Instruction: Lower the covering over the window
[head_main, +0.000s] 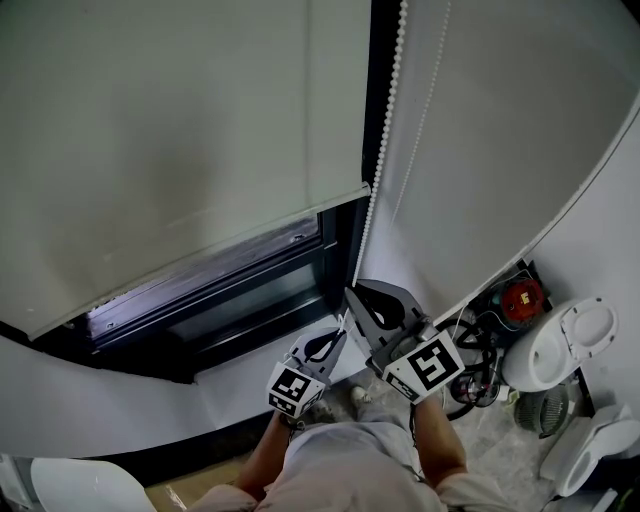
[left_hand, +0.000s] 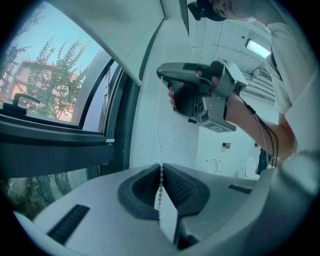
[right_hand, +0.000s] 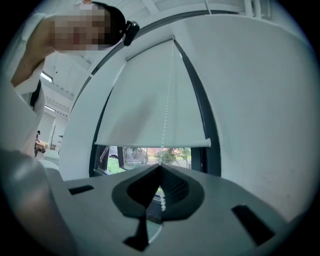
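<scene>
A: What's furthest left?

B: A pale roller blind (head_main: 180, 150), pulled most of the way down the window (head_main: 240, 300). Its bottom rail stops short, so a dark strip of frame and glass shows below it. Green trees (left_hand: 55, 80) are visible outside.

A: And beside the blind?

B: A white bead chain (head_main: 385, 110) hangs down along the blind's right edge. A person stands below it with a gripper in each hand, both on that chain.

A: The left one first.

B: The left gripper (head_main: 340, 335) is the lower of the two. Its fingers (left_hand: 100, 205) are pressed together with the chain pinched between them, and the beads run straight up from the tips.

A: And the right?

B: The right gripper (head_main: 350, 296) sits just above the left one and a little to its right. They are close, though I cannot tell whether they touch. Its fingers (right_hand: 225, 200) are also clamped on the chain, which climbs from them toward the top of the blind.

A: Anything further right?

B: A plain white wall (head_main: 480, 150), with a white fixture (head_main: 560, 345) on the floor at its foot.
</scene>
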